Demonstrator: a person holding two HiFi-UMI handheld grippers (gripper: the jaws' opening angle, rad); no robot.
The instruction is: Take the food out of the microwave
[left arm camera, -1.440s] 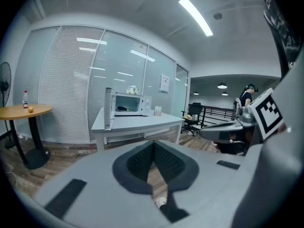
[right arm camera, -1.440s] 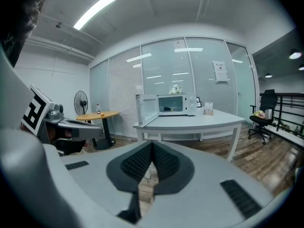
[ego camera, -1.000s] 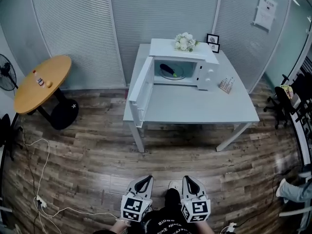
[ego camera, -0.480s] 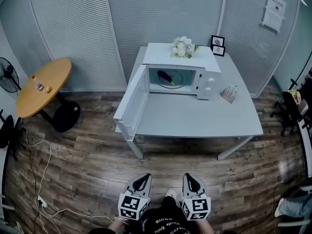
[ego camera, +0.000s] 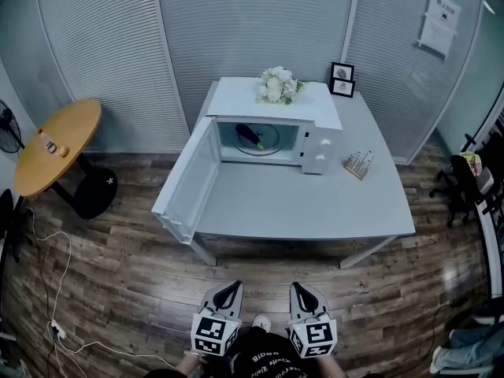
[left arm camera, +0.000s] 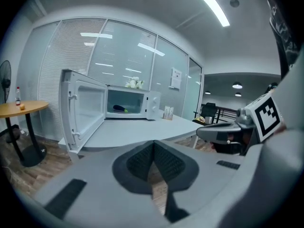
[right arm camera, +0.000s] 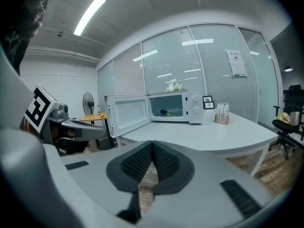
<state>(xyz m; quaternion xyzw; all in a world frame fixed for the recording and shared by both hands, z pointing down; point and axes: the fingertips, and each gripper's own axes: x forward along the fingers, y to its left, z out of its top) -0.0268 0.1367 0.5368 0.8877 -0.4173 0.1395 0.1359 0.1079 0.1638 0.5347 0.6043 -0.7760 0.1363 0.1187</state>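
Fingers (left arm camera: 138, 164) of ribbed dark rubber touch before boxy white microwave (ego camera: 236, 102).

The floor (ego camera: 118, 278) is dark wood plank, worn in streaks. Behind it stand tall glass partition walls (ego camera: 102, 53), covered with fine horizontal blinds and split by pale upright frames. A paper notice (ego camera: 437, 18) hangs on the right-hand panel. A pale grey surface (ego camera: 315, 207) on slanted legs stands against the partition. At its back edge are two small framed pictures (ego camera: 341, 79). To the left is a round wooden table (ego camera: 59, 144) on a black base (ego camera: 96, 194), with a standing fan (ego camera: 8, 128) just beyond it at the frame edge. Dark office chairs (ego camera: 465, 183) stand at the right. A long strip light (left arm camera: 213, 6) glows on the ceiling.
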